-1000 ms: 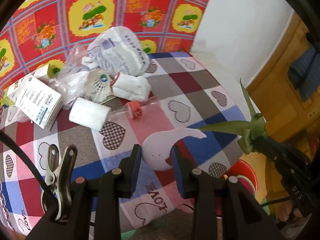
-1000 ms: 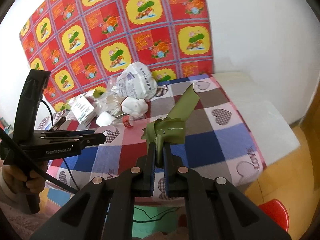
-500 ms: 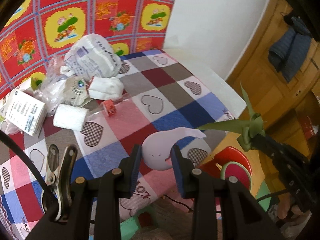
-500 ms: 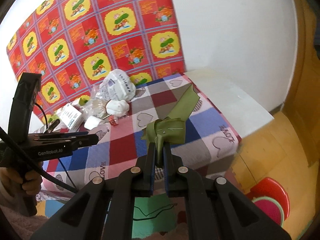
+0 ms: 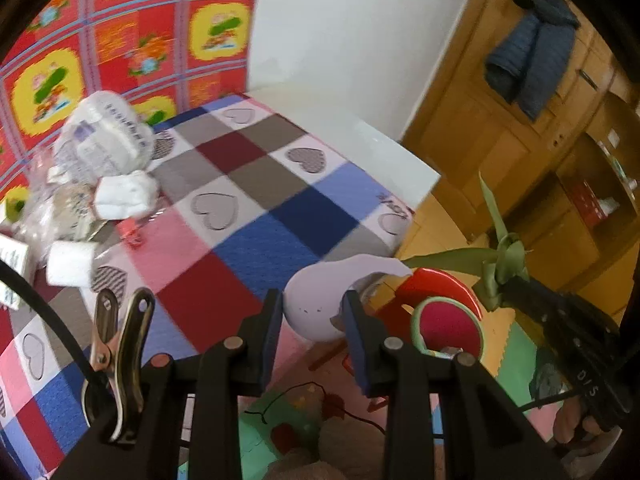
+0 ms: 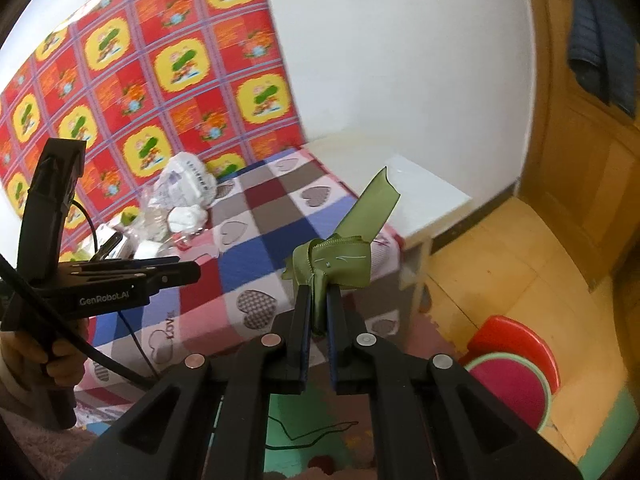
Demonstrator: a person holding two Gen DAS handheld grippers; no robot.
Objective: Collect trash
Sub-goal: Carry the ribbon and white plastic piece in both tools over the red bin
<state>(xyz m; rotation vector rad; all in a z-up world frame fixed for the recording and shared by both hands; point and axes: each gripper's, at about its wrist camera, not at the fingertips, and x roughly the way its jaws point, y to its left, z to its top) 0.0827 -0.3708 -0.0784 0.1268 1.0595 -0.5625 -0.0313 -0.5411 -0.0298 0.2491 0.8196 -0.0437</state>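
Both grippers have swung from above the checked table [image 5: 256, 216] toward the floor's red stool [image 6: 516, 344], left gripper [image 5: 312, 316] pinching a white scrap [image 5: 316, 300], right gripper [image 6: 318, 320] clamping green ribbon [image 6: 340, 256].

A table [image 5: 256, 216] draped in a heart-patterned checked cloth carries a heap of trash at its far corner: a crumpled printed bag [image 5: 105, 136], white wads [image 5: 126, 194], a white roll [image 5: 71, 264].
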